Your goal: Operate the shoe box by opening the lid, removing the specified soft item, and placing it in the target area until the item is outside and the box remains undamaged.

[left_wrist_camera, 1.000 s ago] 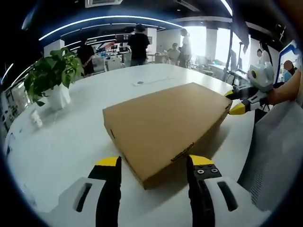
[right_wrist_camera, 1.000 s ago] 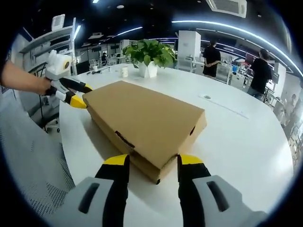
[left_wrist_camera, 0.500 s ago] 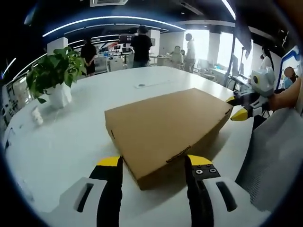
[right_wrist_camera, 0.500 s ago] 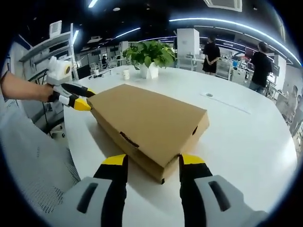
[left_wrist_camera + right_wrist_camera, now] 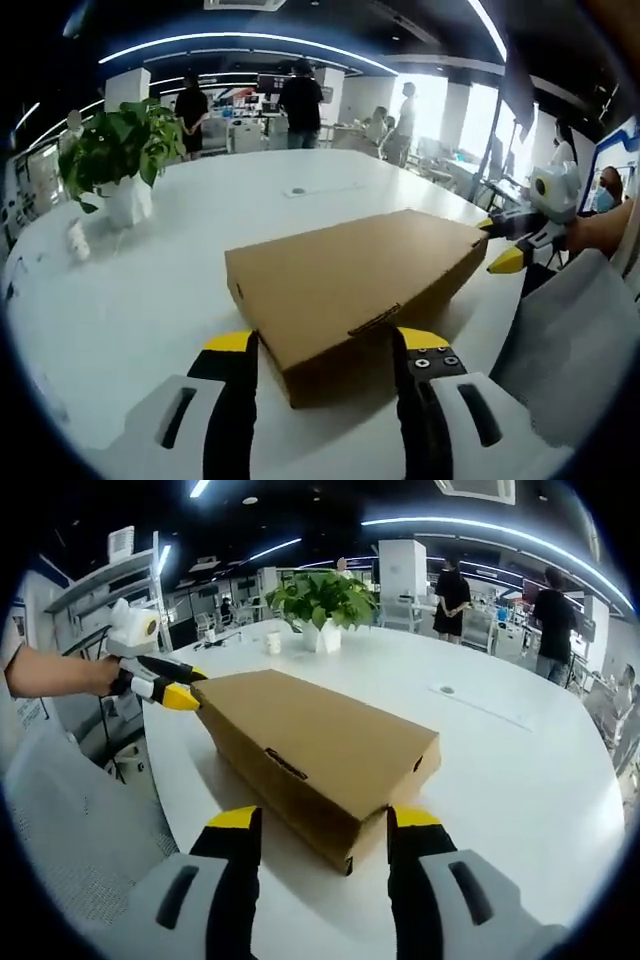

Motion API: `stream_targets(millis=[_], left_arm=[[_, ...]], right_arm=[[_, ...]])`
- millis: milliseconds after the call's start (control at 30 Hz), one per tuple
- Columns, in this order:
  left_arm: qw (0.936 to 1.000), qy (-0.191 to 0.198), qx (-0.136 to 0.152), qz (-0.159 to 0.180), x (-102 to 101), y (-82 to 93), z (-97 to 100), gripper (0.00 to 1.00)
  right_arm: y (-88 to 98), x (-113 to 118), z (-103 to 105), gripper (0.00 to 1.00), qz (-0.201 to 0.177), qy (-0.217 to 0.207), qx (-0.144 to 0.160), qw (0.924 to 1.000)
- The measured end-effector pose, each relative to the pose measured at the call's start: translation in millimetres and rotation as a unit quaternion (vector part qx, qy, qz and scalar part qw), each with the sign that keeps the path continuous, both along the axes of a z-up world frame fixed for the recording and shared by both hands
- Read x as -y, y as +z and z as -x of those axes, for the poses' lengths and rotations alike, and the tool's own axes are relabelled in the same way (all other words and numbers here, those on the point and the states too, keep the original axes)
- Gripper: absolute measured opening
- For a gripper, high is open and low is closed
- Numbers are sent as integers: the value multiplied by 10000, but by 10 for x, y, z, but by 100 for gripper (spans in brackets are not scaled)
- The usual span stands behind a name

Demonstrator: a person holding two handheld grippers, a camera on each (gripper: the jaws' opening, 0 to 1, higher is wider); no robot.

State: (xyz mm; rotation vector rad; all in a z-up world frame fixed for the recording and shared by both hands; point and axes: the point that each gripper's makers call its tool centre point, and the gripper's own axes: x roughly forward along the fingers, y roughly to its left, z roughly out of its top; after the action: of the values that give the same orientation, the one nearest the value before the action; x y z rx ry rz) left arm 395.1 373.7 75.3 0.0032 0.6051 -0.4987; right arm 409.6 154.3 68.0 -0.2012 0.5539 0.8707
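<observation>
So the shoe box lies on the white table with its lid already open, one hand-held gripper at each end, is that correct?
Not quite: the lid is closed. In the right gripper view the shoe box lies flat and shut on the white table, with the left hand-held gripper and the right hand-held gripper at opposite ends.

You're looking at a plain shoe box [image 5: 350, 285]; nothing readable is showing anywhere on it.
</observation>
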Motion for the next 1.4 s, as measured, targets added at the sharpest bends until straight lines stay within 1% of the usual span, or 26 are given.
stream_targets(millis=[67, 200, 400, 600, 800, 967, 1133, 1200, 1267, 1333, 1400], left_arm=[[10000, -65, 0, -5, 22, 35, 6, 59], [9998, -125, 18, 123, 54, 150, 1, 65], [9995, -222, 171, 135, 80, 336, -40, 70], [9992, -266, 287, 109, 97, 479, -115, 72], [9988, -288, 384, 24, 84, 560, -194, 71], [9986, -246, 464, 31, 64, 634, -281, 71], [9984, -210, 529, 3, 36, 687, -373, 69], [9983, -188, 557, -23, 21, 701, -403, 66], [9977, -122, 656, -151, -42, 715, -482, 61], [9970, 9, 725, -265, -119, 723, -548, 52], [9967, 34, 745, -334, -155, 726, -585, 45]], right_arm=[[47, -6, -3, 49, -35, -13, 7, 10000], [141, -14, -26, 49, -70, -34, 76, 9999], [349, -33, -97, 51, -149, -66, 273, 9995], [471, -41, -175, 50, -112, -53, 442, 9989], [563, -43, -274, 50, -100, -74, 565, 9983], [640, -54, -347, 50, -103, -85, 662, 9977], [710, -64, -428, 50, -109, -95, 722, 9973], [735, -70, -471, 50, -109, -99, 749, 9971], [760, -75, -509, 50, -112, -103, 775, 9969], [777, -76, -541, 49, -115, -117, 786, 9968], [797, -80, -578, 49, -121, -132, 800, 9966]])
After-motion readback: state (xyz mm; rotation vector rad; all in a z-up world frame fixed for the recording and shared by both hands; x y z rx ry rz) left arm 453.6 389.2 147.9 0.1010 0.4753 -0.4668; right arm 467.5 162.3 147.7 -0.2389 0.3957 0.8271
